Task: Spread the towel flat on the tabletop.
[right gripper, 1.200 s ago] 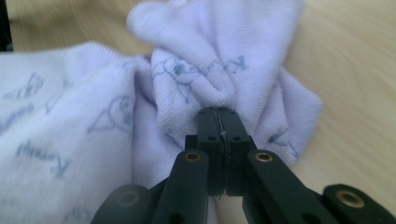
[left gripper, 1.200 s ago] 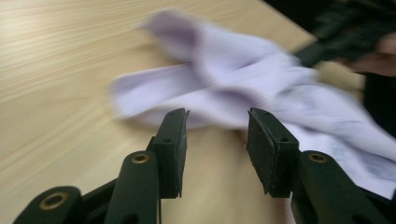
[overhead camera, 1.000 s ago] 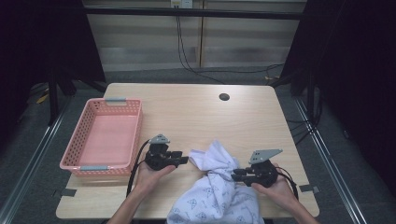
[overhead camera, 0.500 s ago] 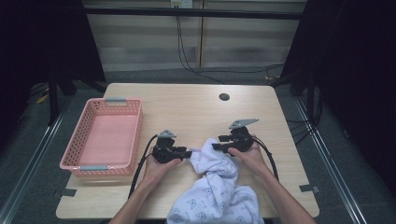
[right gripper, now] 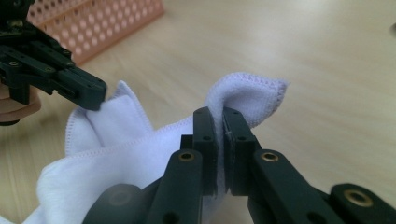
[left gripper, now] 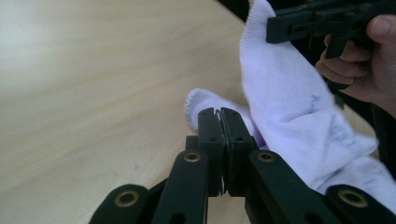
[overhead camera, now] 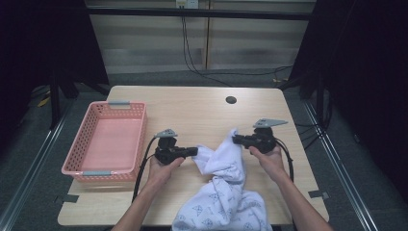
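A white towel (overhead camera: 226, 168) with a faint blue print lies bunched on the wooden table (overhead camera: 192, 110) and hangs over its front edge. My left gripper (overhead camera: 196, 151) points right and its jaws have just been closing; they stand shut on the towel's left fold (left gripper: 198, 100). My right gripper (overhead camera: 235, 139) points left, its jaws have also just been closing, and they pinch a hemmed corner (right gripper: 252, 93) raised off the table. The left gripper view has the jaw tips (left gripper: 222, 114) together, with the right gripper (left gripper: 273, 23) beyond. The right gripper view has cloth between its pads (right gripper: 219, 119).
A pink plastic basket (overhead camera: 77, 144) sits at the table's left; its perforated wall (right gripper: 93, 28) is also in the right gripper view. A small dark hole (overhead camera: 231, 100) marks the tabletop farther back. Cables trail from both grippers toward the front edge.
My right gripper moved from the front right up to the towel's far corner, shut on it and drew it right. The left gripper stayed put and shut on the towel.
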Tool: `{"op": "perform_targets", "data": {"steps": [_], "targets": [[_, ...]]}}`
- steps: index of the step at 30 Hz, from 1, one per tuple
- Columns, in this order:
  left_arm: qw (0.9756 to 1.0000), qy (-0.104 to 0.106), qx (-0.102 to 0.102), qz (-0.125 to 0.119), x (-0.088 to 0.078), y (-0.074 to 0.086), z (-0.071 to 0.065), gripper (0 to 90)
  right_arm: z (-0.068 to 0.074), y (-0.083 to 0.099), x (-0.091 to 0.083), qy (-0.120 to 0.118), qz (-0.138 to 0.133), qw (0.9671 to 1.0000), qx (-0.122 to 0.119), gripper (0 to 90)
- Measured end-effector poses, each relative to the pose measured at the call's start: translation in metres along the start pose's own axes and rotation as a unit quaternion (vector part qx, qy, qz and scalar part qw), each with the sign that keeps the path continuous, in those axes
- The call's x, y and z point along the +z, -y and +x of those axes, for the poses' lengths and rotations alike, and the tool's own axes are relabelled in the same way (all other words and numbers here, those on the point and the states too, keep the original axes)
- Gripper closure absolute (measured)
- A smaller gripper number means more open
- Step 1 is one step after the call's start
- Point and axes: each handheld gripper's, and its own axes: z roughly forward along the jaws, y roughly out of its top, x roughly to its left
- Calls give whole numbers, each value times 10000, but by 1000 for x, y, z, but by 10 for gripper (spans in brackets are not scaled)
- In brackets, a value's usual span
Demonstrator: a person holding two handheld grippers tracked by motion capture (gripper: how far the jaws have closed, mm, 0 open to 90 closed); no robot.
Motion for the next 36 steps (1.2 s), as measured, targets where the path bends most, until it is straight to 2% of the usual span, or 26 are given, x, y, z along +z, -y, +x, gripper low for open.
{"op": "perform_targets", "data": {"steps": [1, 3, 4, 6, 8, 9, 10, 11, 12, 13, 15, 16, 17, 18, 19, 20, 21, 22, 23, 26, 28, 30, 33, 34, 35, 36], "targets": [[9999, -14, 58, -91, -7, -5, -2, 883, 0, 0, 0, 0, 0, 10000, 0, 853], [9994, -38, 107, -314, -22, -15, -6, 883, -2, -8, -19, 146, -248, 9996, -18, 854], [9982, -89, 184, -565, -38, -26, -10, 883, -4, -16, -37, 317, -444, 9985, -64, 855], [9974, -68, 196, -696, -47, -32, -13, 883, -4, -21, -45, 372, -526, 9979, -103, 855], [9947, -145, 280, -974, -65, -45, -18, 883, -4, -34, -67, 568, -812, 9949, -181, 856], [9933, -94, 280, -1114, -74, -52, -21, 883, -4, -34, -67, 568, -812, 9949, -181, 856], [9901, -212, 432, -1318, -91, -66, -29, 884, -2, -44, -79, 730, -1011, 9919, -239, 856], [9901, -212, 432, -1318, -91, -66, -29, 883, -2, -44, -79, 730, -1011, 9919, -239, 856], [9869, -279, 572, -1484, -107, -79, -38, 884, 1, -56, -90, 822, -1186, 9890, -314, 856], [9869, -279, 572, -1484, -107, -79, -38, 884, 1, -56, -90, 822, -1186, 9890, -314, 856], [9823, -265, 670, -1727, -120, -92, -47, 884, 6, -71, -102, 883, -1409, 9853, -400, 856], [9773, -330, 804, -1930, -130, -105, -57, 884, 11, -86, -110, 873, -1595, 9823, -454, 856], [9773, -330, 804, -1930, -130, -105, -57, 884, 11, -86, -110, 873, -1595, 9823, -454, 856], [9725, -388, 887, -2119, -139, -118, -63, 884, 18, -103, -118, 946, -1761, 9780, -592, 856], [9725, -388, 887, -2119, -139, -118, -63, 884, 21, -112, -121, 949, -1819, 9766, -645, 855], [9704, -435, 899, -2199, -143, -125, -66, 884, 23, -120, -125, 990, -1889, 9744, -715, 855], [9686, -467, 944, -2250, -147, -132, -68, 884, 23, -120, -125, 990, -1889, 9744, -715, 855], [9637, -561, 996, -2411, -155, -145, -72, 885, 28, -138, -131, 1025, -2051, 9700, -805, 854], [9637, -561, 996, -2411, -155, -145, -72, 885, 28, -138, -131, 1025, -2051, 9700, -805, 854], [9555, -767, 1099, -2629, -167, -159, -78, 885, 38, -162, -140, 1052, -2250, 9640, -950, 851], [9537, -865, 1120, -2653, -173, -167, -80, 885, 45, -177, -144, 1104, -2350, 9600, -1046, 851], [9497, -1024, 1187, -2712, -178, -174, -82, 885, 54, -199, -149, 1191, -2439, 9550, -1194, 848], [9494, -1197, 1192, -2649, -178, -177, -77, 885, 57, -205, -148, 1228, -2464, 9532, -1246, 844], [9540, -1311, 1121, -2451, -170, -174, -66, 884, 54, -203, -140, 1207, -2421, 9552, -1202, 842], [9540, -1311, 1121, -2451, -170, -174, -66, 884, 54, -203, -140, 1207, -2421, 9552, -1202, 842], [9573, -1412, 1094, -2272, -161, -170, -58, 884, 49, -198, -134, 1185, -2378, 9575, -1121, 840]]}}
